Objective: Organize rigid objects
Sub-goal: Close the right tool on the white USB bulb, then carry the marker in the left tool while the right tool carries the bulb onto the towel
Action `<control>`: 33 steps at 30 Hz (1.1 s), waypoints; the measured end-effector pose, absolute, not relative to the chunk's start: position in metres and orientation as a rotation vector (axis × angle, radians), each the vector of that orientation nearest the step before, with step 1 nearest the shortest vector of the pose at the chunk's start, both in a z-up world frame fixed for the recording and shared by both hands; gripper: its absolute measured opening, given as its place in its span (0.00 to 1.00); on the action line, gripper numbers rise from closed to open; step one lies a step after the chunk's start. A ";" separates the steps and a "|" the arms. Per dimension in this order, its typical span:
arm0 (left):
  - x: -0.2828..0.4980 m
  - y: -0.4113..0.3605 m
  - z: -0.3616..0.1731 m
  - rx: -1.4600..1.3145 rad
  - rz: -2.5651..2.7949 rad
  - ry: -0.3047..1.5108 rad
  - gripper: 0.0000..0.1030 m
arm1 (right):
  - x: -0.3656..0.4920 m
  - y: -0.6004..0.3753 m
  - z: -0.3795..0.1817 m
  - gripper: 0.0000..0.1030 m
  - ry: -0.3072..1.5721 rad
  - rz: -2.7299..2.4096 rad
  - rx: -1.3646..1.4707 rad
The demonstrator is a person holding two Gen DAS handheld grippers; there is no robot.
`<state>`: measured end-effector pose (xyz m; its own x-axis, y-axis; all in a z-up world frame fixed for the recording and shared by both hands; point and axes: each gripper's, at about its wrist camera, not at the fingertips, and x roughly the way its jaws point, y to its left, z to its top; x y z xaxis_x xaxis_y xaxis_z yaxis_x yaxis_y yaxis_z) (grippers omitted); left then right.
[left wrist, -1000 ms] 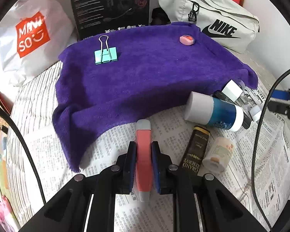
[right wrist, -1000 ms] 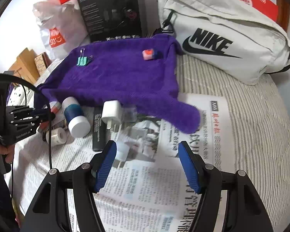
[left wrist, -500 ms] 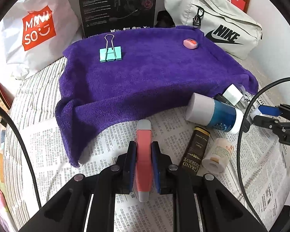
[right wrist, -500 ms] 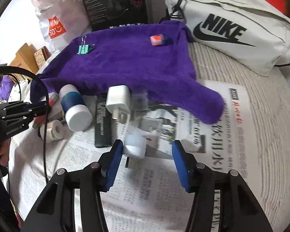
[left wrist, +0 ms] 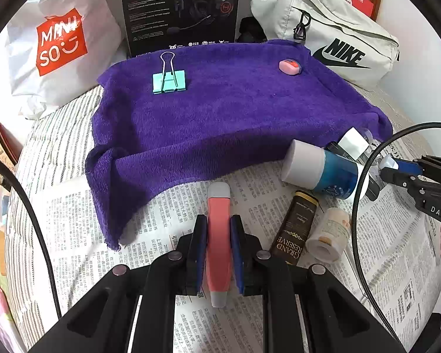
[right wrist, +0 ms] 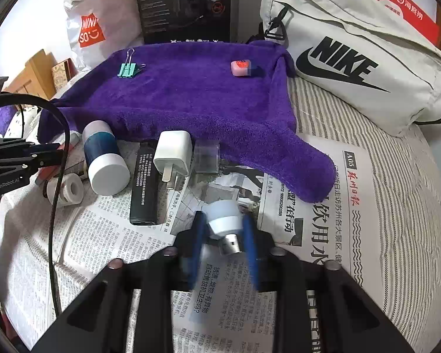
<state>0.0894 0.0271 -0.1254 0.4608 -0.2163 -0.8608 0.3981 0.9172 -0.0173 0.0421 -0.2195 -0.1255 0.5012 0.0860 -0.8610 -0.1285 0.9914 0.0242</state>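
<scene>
Pink tube [left wrist: 219, 241] clamped in left tool [left wrist: 217, 253].

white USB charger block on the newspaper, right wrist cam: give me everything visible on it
The white charger block is a rounded, glossy plastic cube with metal prongs at its near end, pointing toward the camera. It lies on the newspaper just below the purple towel's edge. Its left side overlaps the black rectangular device, and a small clear plastic box sits against its right side. No gripper touches it. In the left wrist view only its white top shows behind the blue bottle.
</scene>
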 end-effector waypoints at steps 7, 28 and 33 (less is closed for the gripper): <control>0.088 0.027 -0.125 0.195 -0.371 1.038 0.16 | 0.044 -0.221 -0.127 0.24 1.023 0.140 -0.047; 0.082 0.031 -0.120 0.187 -0.401 1.065 0.15 | 0.043 -0.226 -0.117 0.24 1.010 0.143 -0.017; 0.079 0.035 -0.112 0.154 -0.397 1.052 0.15 | 0.040 -0.226 -0.098 0.24 0.972 0.157 -0.036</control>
<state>0.0793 0.0351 -0.1118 0.4327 -0.2444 -0.8678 0.3901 0.9185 -0.0642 0.0401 -0.2259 -0.0983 0.5531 0.1170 -0.8249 -0.1492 0.9880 0.0402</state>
